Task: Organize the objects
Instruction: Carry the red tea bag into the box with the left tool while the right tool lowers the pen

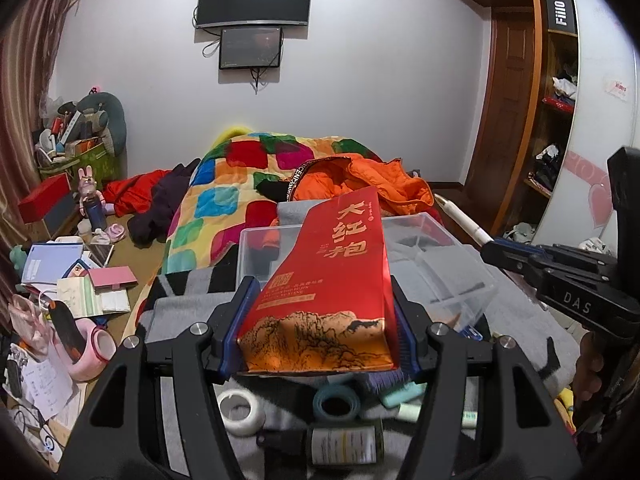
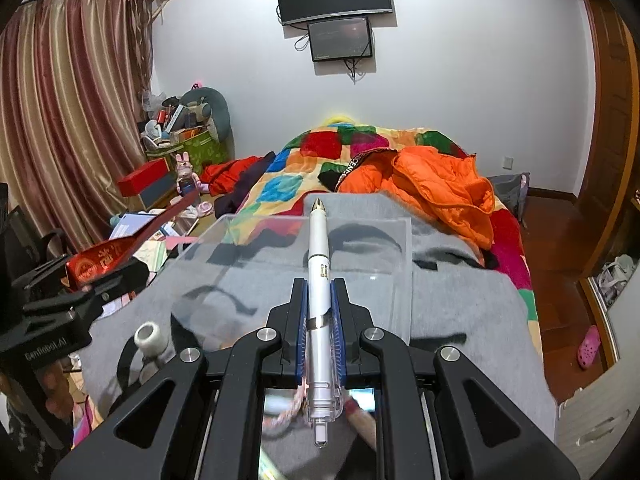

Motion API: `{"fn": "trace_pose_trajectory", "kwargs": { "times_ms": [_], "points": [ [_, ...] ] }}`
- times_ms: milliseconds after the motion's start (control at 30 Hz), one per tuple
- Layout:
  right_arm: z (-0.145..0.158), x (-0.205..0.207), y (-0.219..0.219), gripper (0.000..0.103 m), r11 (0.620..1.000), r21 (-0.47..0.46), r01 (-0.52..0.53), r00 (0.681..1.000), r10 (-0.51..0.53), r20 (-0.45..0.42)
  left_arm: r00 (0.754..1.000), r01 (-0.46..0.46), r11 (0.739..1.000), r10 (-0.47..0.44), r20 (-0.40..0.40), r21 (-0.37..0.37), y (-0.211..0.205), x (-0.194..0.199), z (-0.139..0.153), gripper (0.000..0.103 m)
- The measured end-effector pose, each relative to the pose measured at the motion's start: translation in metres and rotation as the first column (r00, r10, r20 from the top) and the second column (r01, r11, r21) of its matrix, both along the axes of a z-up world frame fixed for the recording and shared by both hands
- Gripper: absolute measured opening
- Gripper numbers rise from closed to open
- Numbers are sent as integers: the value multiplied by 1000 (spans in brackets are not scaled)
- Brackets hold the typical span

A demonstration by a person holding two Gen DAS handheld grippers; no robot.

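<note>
- My left hand-held gripper [image 1: 320, 328] is clamped on a red tea packet [image 1: 324, 284], which stands up between the pads and leans a little to the right, its top toward the far end of the bed.
- My right hand-held gripper [image 2: 320, 312] is closed on a white pen [image 2: 319, 280], whose long axis runs straight ahead along the fingers, gold tip forward.
- The clear plastic box [image 1: 436, 256] sits on the grey blanket [image 2: 460, 300], just ahead of and below both loads. I judge that is where each should go. The pen tip already reaches over the box's far edge, and the packet hides part of the near wall.
- I cannot tell which hand is nearer.
- Only the left view shows what lies under me: a white tape roll [image 1: 240, 406], a blue tape roll [image 1: 336, 402] and a small bottle [image 1: 344, 446].
- Only the right view shows the box's open top [image 2: 304, 248].
</note>
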State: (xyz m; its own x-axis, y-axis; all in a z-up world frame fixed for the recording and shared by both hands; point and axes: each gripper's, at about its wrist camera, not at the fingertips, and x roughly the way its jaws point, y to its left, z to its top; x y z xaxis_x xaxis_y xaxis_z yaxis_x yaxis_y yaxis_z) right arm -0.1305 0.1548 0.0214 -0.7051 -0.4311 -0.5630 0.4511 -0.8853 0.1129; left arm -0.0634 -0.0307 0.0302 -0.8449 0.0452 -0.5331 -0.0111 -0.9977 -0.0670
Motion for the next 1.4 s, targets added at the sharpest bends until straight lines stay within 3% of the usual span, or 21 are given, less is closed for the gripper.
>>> {"fn": "trace_pose_trajectory", "kwargs": {
  "times_ms": [333,700,1100,1400],
  "points": [
    [-2,-42,-22,10,999,41,-17,1000,17,13,997,28,999,-27,73,-16,6,-50,-13,61],
    [-43,-74,-37,10,990,125,-61,991,45,127,974,73,997,-77,211,25,-2,-92,-39,61],
    [-64,-83,-51,10,969,230,-90,984,52,169,950,78,997,-77,302,8,1,-111,-60,61],
    [-66,-86,-51,10,966,243,-88,981,42,191,953,91,994,-72,294,-53,9,-104,-59,61]
  ]
}}
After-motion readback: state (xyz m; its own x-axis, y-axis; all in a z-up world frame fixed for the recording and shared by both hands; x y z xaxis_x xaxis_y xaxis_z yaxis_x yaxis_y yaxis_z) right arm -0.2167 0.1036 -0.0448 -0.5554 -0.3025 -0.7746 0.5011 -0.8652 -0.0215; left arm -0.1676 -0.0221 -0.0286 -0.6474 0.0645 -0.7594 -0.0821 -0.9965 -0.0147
